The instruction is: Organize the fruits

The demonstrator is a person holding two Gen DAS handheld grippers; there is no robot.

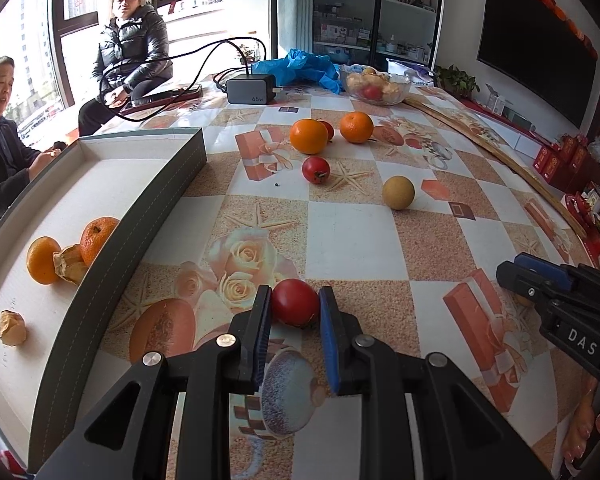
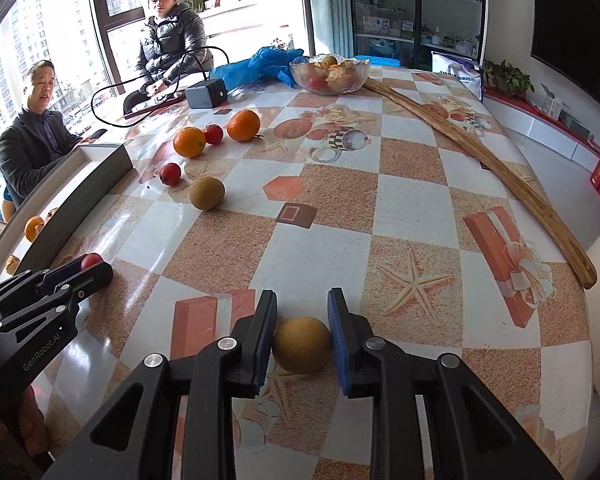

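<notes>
Here your left gripper (image 1: 294, 304) points down at the table (image 1: 360, 248), low in the middle of its frame, its blue pads pinched on a red tomato (image 1: 294, 307) that rests on the cloth. Your right gripper (image 2: 302, 338) is angled the same way, its pads pressed on a yellow-brown round fruit (image 2: 302, 345), also down on the table. In the left view, the right gripper juts in from the right edge; in the right view, the left one comes in from the lower left edge. To the left of the tomato runs the grey wall of the tray (image 1: 140, 224), close by; inside it, at the left of the frame, lie two oranges (image 1: 42, 260), a papery husk between them and another husk lower down. Ahead of both grippers the checked cloth lies open through the middle of each frame. Further up sit a second tomato (image 1: 316, 169), a brown round fruit (image 1: 398, 193), two oranges with a small tomato between them, then a charger (image 1: 250, 89), a blue bag and a glass bowl (image 1: 376, 88) of fruit. A long wooden stick (image 2: 480, 160) lies along the right side. Two people sit at the upper left.
</notes>
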